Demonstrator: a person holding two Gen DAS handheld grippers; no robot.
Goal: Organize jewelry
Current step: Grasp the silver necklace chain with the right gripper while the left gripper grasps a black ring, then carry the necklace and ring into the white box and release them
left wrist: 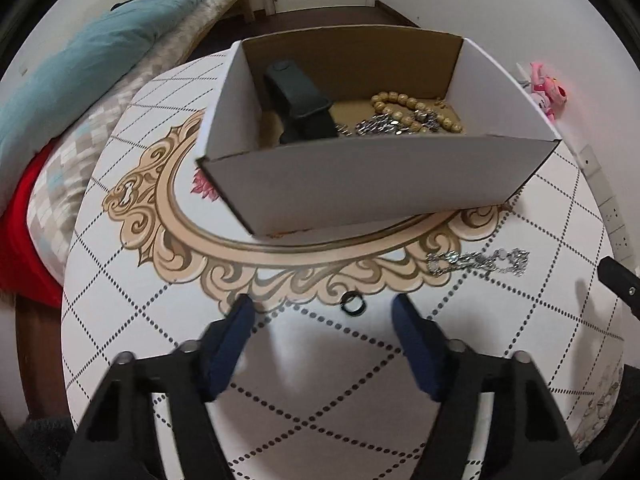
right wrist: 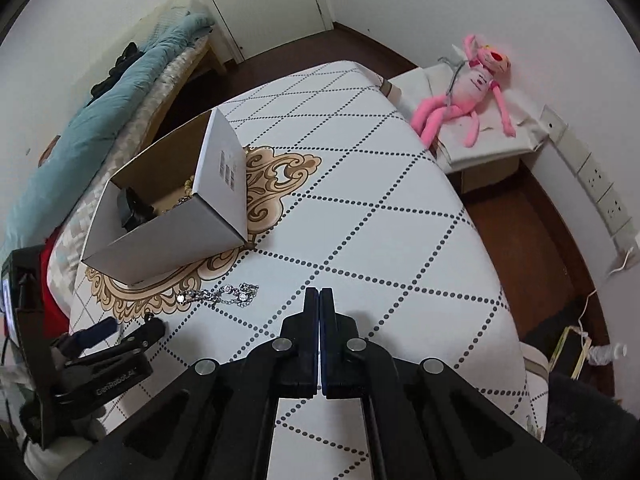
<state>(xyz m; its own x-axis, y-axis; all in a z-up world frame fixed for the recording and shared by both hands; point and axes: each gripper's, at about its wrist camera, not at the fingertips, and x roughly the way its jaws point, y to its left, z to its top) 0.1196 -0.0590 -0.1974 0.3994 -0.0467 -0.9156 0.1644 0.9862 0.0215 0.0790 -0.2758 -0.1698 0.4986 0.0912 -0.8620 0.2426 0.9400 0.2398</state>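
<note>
A white cardboard box stands on the patterned table. Inside it lie a black case, a wooden bead bracelet and silver chains. A small black ring lies on the table just ahead of my open left gripper, between its blue fingertips. A silver chain lies to the right of the ring, and shows in the right wrist view too. My right gripper is shut and empty above the table. The box is to its left, and so is the left gripper.
A bed with a teal blanket runs along the left of the table. A pink plush toy lies on a white box to the right. Wall sockets and dark floor lie past the table's right edge.
</note>
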